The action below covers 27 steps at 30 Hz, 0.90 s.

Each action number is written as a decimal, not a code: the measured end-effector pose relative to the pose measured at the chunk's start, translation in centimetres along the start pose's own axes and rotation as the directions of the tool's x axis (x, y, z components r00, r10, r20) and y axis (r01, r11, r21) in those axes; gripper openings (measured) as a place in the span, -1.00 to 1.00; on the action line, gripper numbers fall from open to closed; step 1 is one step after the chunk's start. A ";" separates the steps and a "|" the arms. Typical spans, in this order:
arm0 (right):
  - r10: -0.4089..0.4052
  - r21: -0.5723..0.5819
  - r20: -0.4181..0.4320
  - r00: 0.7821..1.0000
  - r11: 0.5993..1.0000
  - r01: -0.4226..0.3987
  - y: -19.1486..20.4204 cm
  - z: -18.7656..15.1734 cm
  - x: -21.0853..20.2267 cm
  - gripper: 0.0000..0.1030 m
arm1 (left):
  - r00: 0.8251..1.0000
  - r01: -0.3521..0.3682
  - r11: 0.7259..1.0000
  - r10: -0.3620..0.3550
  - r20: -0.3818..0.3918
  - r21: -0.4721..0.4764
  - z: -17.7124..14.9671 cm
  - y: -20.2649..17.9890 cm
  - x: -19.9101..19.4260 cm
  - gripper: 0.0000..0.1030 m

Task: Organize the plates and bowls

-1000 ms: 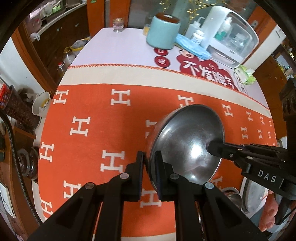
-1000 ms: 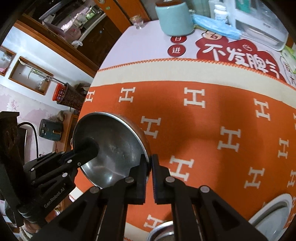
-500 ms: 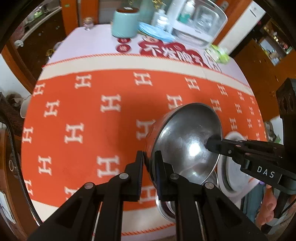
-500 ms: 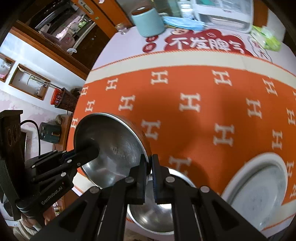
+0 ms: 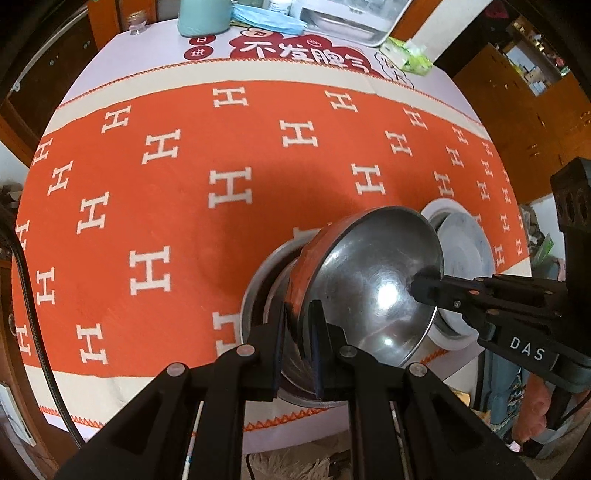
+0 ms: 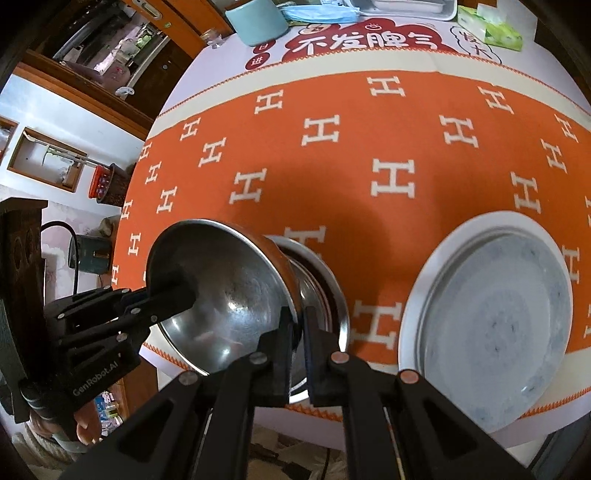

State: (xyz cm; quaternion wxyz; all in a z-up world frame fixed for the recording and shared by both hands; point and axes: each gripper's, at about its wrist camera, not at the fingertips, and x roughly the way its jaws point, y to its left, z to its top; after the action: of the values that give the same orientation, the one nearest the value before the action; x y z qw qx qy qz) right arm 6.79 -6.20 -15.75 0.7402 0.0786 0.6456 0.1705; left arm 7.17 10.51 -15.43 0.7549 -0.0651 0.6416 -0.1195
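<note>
Both grippers hold one steel bowl [image 5: 373,280] by opposite sides of its rim, tilted, just above a second steel bowl [image 5: 258,280] that sits on the orange cloth near the table's front edge. My left gripper [image 5: 297,332] is shut on the near rim in the left wrist view. My right gripper [image 6: 300,332] is shut on the held bowl's [image 6: 229,288] other side. The lower bowl [image 6: 325,295] shows behind it. A grey plate with a white rim [image 6: 491,325] lies to the right; it also shows in the left wrist view [image 5: 461,247].
The orange cloth with white H marks [image 5: 229,184] covers the table. At the back stand a mint-green canister [image 5: 203,14], a blue cloth [image 5: 266,22], a steel tray [image 5: 351,22] and a green tissue pack [image 5: 410,55]. The front table edge [image 6: 369,417] is close below the bowls.
Both grippers have carried the bowl back towards the front edge and down over the second bowl. The plate has come more fully into view.
</note>
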 end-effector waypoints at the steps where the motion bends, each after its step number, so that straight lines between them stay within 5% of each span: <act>1: -0.002 0.000 -0.001 1.000 1.000 0.002 -0.1 -0.1 0.0 -0.89 | 1.000 -0.004 1.000 0.004 -0.004 0.002 -0.1 -0.1 0.1 -0.82; 17: -0.056 -0.055 -0.050 0.997 0.997 0.053 0.3 -1.0 1.6 -0.87 | 0.997 -0.042 0.999 0.043 -0.063 0.012 -1.5 -0.3 2.2 -0.75; 21: -0.078 -0.090 -0.033 0.996 0.993 0.075 0.9 -1.2 1.6 -0.76 | 0.998 -0.059 0.998 0.060 -0.035 0.026 -1.4 -0.7 1.8 -0.43; 25: -0.108 -0.131 0.007 0.994 0.985 0.108 1.5 -1.2 1.0 -0.75 | 0.997 -0.081 0.996 0.080 0.007 0.026 -1.2 -0.7 0.8 0.19; 27: -0.103 -0.135 0.017 0.995 0.985 0.105 1.5 -1.1 0.8 -0.71 | 0.997 -0.069 0.997 0.069 0.021 0.018 -1.1 -0.6 0.4 0.22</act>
State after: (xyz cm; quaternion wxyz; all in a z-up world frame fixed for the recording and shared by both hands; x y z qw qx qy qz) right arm 5.52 -4.64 -16.13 0.7551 -0.0047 0.6319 0.1748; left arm 6.10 9.86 -15.88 0.7657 -0.0371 0.6345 -0.0985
